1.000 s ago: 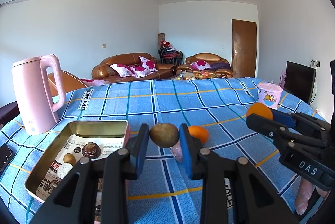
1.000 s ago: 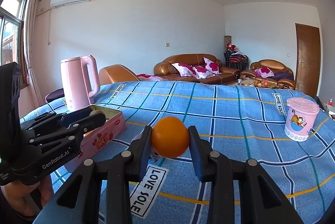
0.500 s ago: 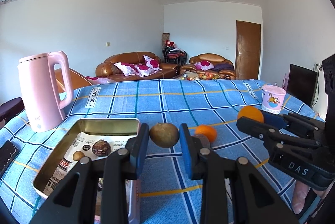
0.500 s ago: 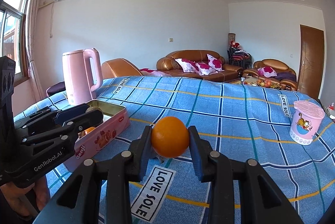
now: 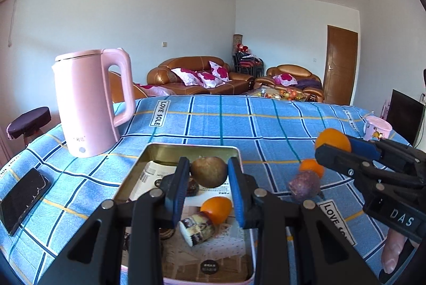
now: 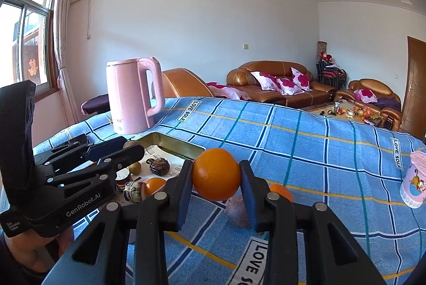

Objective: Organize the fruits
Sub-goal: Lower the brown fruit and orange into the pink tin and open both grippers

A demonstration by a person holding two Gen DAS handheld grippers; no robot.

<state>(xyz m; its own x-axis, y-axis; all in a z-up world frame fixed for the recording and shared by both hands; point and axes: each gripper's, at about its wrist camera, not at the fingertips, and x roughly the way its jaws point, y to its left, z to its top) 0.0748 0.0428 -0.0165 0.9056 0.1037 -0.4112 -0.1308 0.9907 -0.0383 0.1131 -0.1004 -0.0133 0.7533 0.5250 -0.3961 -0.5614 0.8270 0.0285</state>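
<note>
My left gripper (image 5: pixel 209 175) is shut on a brown-green round fruit (image 5: pixel 209 171) and hovers over the open metal tin (image 5: pixel 191 149). Inside the tin lie an orange (image 5: pixel 216 209), a dark brown fruit, a small wrapped piece (image 5: pixel 197 230) and printed paper. My right gripper (image 6: pixel 216 174) is shut on a large orange (image 6: pixel 216 173), just right of the tin (image 6: pixel 173 143). In the left wrist view the right gripper (image 5: pixel 334 145) shows at the right edge. On the cloth between them sit a purple fruit (image 5: pixel 304 186) and a small orange (image 5: pixel 311 167).
A pink kettle (image 5: pixel 91 101) stands behind the tin at the left. A black phone (image 5: pixel 22 195) lies near the table's left edge. A pink lidded cup (image 6: pixel 415 181) stands at the far right. A blue checked cloth (image 5: pixel 239 122) covers the table.
Both grippers have moved left across the table with their fruits. The left one now hangs over the tin instead of beside it, and the right one has come up to the tin's edge.
</note>
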